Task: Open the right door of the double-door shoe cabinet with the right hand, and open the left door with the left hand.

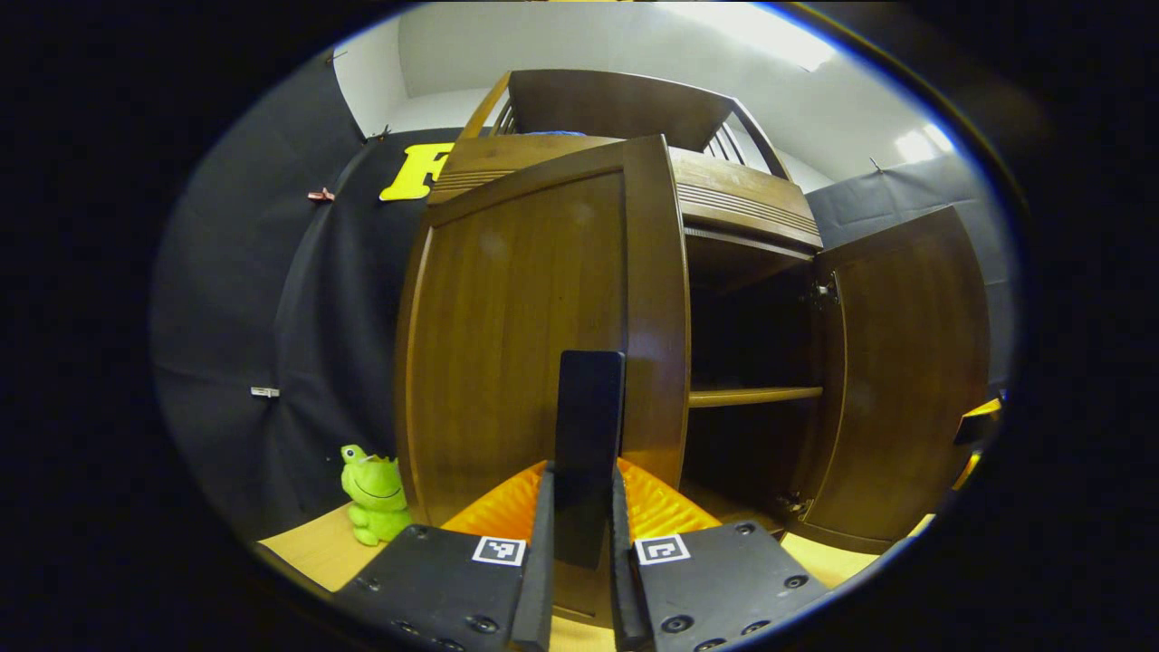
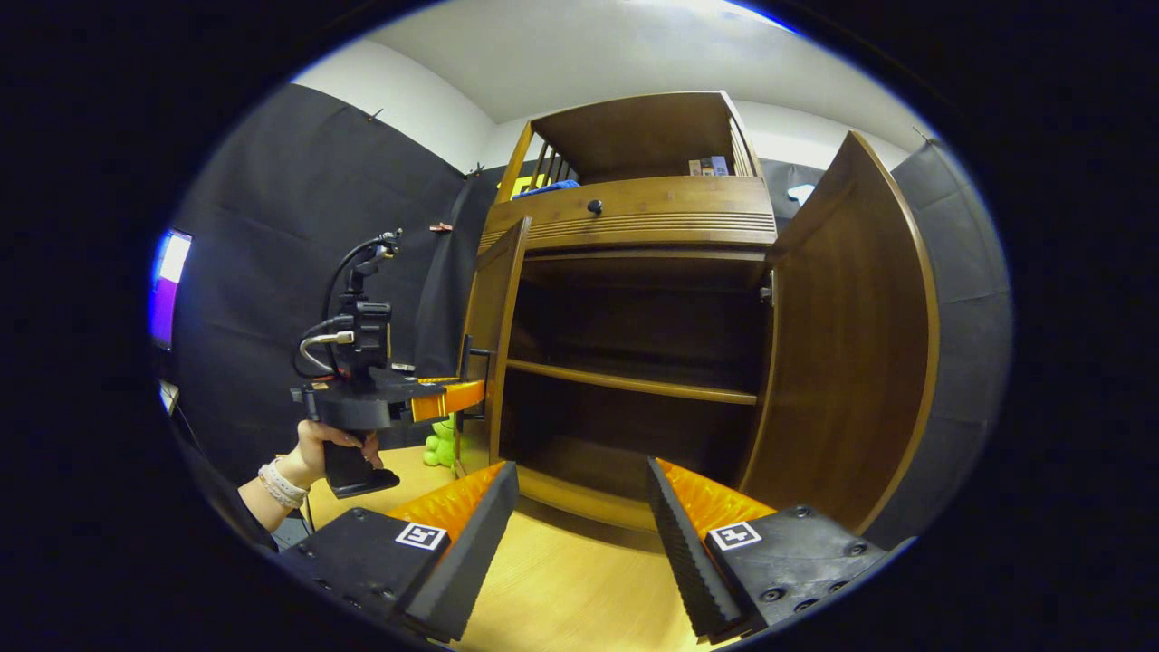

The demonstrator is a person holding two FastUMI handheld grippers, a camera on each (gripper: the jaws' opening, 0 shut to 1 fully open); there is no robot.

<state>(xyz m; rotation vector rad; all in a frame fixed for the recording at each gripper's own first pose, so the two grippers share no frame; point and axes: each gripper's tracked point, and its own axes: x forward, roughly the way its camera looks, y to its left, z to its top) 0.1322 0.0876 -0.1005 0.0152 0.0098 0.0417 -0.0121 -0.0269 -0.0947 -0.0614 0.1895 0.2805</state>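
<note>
The brown wooden shoe cabinet (image 2: 634,226) stands in front of me on a pale wooden floor. Its right door (image 2: 851,344) (image 1: 905,380) is swung wide open. The left door (image 1: 516,335) (image 2: 493,335) stands partly open, seen almost edge-on in the right gripper view. My left gripper (image 1: 582,484) is shut on that door's dark upright handle (image 1: 590,407). In the right gripper view a hand holds the left gripper (image 2: 448,398) at the door's edge. My right gripper (image 2: 579,534) hovers open and empty before the cabinet's opening, apart from both doors.
Inside the cabinet a shelf (image 2: 634,385) (image 1: 756,396) crosses the dark interior. Above it is a drawer with a knob (image 2: 595,206) and an open top compartment. A green frog toy (image 1: 373,493) sits on the floor left of the cabinet. Black cloth walls surround the booth.
</note>
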